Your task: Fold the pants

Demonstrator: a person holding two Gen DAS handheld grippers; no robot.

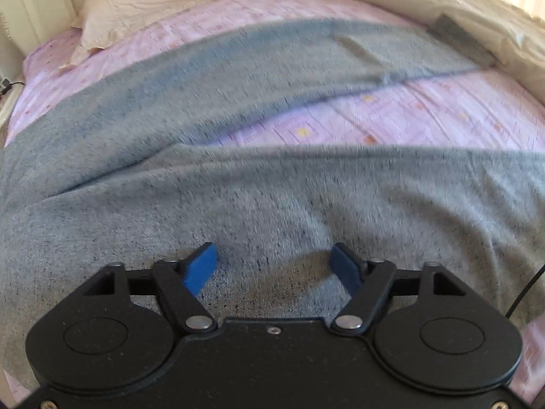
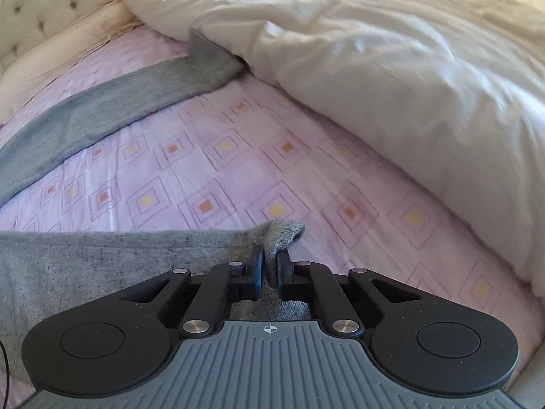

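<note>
The right hand-held gripper [image 2: 269, 269] pinches the pants [image 2: 102, 259] cuff near the bed [image 2: 238, 156] edge; the left hand-held gripper [image 1: 274, 266] hovers open, so lifting unevenly may skew the fold.

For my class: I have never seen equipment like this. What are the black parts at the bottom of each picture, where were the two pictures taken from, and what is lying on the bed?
Each black part is a hand-held two-finger tool with a camera on it looking forward along its fingers. One picture comes from the left tool, the other from the right tool. Grey pants lie spread on a pink patterned sheet, beside a white duvet and a pillow. The left tool is open above the cloth, holding nothing. The right tool is shut on the end of one pant leg.
</note>
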